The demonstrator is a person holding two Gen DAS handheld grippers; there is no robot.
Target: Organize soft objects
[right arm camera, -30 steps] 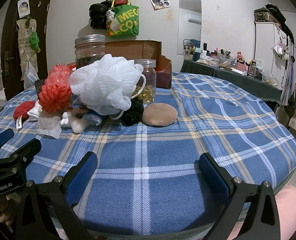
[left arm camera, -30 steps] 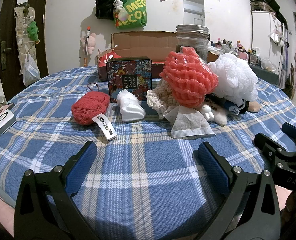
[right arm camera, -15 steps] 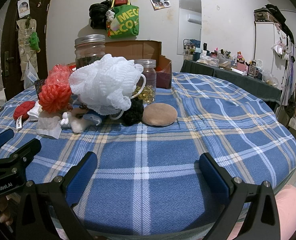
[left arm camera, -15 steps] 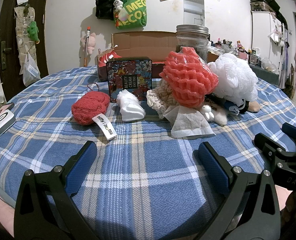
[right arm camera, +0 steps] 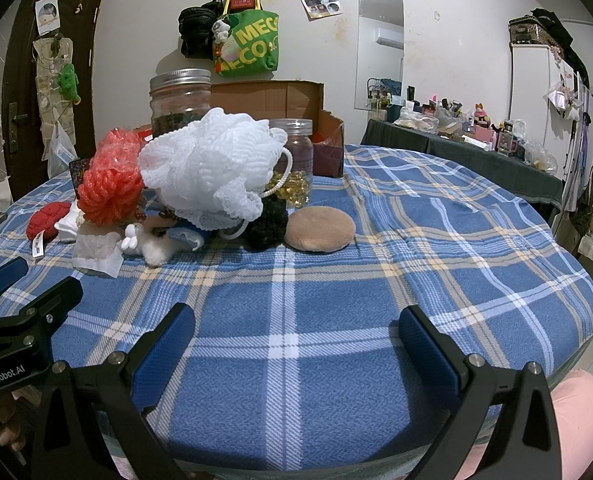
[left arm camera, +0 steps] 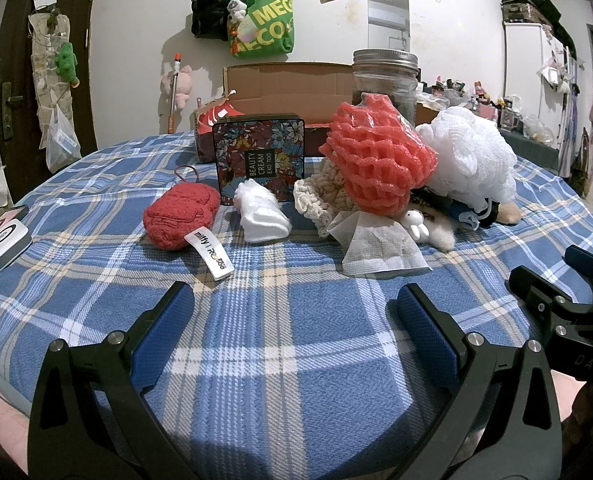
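Note:
A pile of soft things lies on the blue plaid tablecloth (left arm camera: 296,344): a red plush pouch (left arm camera: 178,216) with a white tag, a white cloth bundle (left arm camera: 262,218), a cream crochet piece (left arm camera: 322,196), a red foam net (left arm camera: 378,160), a white mesh bath puff (left arm camera: 470,158) and a tissue (left arm camera: 376,244). In the right wrist view the puff (right arm camera: 212,172) sits above a black fluffy ball (right arm camera: 268,220) and a tan round pad (right arm camera: 320,230). My left gripper (left arm camera: 296,316) is open and empty, short of the pile. My right gripper (right arm camera: 296,336) is open and empty, near the table's front edge.
A floral tin (left arm camera: 260,156), a tall glass jar (left arm camera: 386,84) and an open cardboard box (left arm camera: 288,88) stand behind the pile. A smaller jar (right arm camera: 294,160) stands by the puff. A small white device (left arm camera: 6,240) lies at the left edge.

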